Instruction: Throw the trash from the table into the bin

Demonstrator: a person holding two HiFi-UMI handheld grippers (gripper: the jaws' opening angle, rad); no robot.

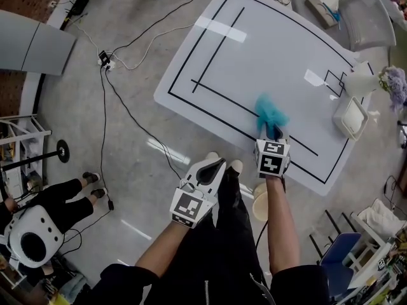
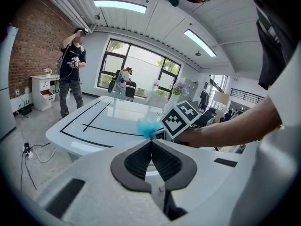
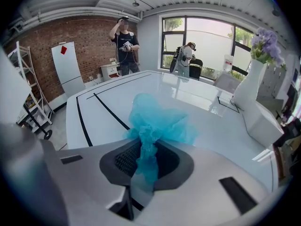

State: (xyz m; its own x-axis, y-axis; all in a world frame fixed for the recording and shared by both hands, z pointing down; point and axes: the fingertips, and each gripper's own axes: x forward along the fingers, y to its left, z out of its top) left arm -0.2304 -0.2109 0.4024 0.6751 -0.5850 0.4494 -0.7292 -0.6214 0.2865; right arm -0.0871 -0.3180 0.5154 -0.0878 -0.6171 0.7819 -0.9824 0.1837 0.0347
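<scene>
Teal crumpled trash (image 3: 157, 121) is pinched between the nearly closed jaws of the right gripper (image 3: 148, 149) and bunches out past its tips over the white table (image 3: 202, 112), while the left gripper (image 2: 151, 147), near its left side, holds its 2 jaws together on nothing.

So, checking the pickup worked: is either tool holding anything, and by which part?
The right tool pinches the blue crumpled trash by its bunched lower end. The left tool is shut with nothing between its jaws.
</scene>
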